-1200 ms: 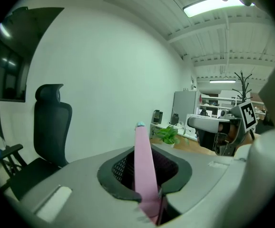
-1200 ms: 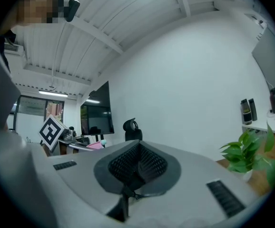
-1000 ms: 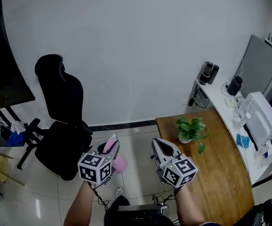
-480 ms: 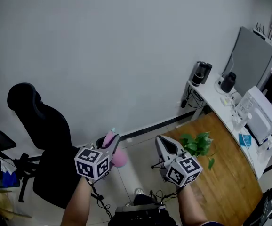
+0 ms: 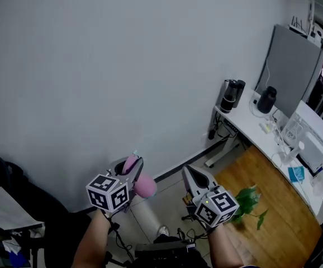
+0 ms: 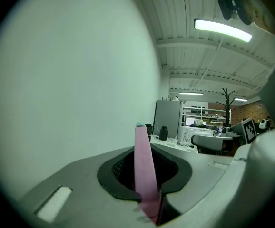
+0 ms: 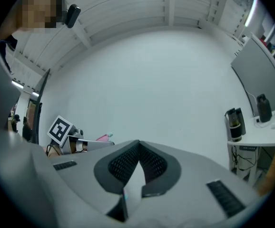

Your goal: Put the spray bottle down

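Note:
The pink spray bottle [image 5: 143, 186] is clamped in my left gripper [image 5: 130, 164], held in the air in front of a blank white wall. In the left gripper view its narrow pink neck [image 6: 142, 165] stands upright between the jaws, with a small teal tip on top. My right gripper [image 5: 191, 173] hovers level beside it on the right, shut, with nothing between its jaws [image 7: 138, 143]. From the right gripper view, the left gripper [image 7: 87, 144] and the bottle's pink top [image 7: 104, 137] show at the lower left.
A wooden table [image 5: 265, 175] with a green potted plant [image 5: 249, 200] lies at the lower right. Behind it a white desk [image 5: 250, 128] carries a monitor [image 5: 290, 66], two black cylinders [image 5: 231, 95] and small items. A black office chair [image 5: 5, 178] is at the left edge.
The whole view has swung to the right: the chair slid towards the left edge, and the desk and plant shifted. Both grippers moved along with it, the bottle still held in the left one.

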A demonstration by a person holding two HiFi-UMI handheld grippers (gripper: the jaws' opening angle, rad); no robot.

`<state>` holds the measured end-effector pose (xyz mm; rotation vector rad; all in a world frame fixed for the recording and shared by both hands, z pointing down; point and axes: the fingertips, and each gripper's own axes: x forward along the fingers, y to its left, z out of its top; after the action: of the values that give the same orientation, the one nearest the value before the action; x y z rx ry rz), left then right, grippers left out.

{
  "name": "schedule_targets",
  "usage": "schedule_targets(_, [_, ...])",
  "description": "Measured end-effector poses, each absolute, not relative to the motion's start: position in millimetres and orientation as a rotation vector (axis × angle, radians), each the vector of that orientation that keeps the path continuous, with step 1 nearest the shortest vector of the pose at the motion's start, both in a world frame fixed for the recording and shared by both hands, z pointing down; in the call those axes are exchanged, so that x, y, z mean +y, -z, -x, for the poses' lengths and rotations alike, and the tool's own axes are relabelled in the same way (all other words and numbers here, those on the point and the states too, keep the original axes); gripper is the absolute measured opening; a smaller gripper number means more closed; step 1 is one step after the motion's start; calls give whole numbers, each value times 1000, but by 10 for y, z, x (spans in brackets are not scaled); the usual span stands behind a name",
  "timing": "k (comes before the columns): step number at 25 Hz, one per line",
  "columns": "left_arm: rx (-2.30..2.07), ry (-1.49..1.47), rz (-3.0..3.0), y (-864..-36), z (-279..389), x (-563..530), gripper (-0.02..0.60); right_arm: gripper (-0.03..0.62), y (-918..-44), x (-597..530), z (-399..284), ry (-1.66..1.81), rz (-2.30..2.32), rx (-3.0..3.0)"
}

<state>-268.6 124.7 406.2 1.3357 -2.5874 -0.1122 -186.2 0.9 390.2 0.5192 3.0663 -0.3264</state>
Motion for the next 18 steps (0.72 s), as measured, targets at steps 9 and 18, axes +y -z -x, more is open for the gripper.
schedule_targets(9, [-2460,94,-1570,-3865,3728,262,66,6,-3666,-665,2766,372,-293,3037])
schedule_targets(18, [-2148,20,-1958,-3891,4042,-1222,66,6,-3758,-1323,2991,392,17,3028])
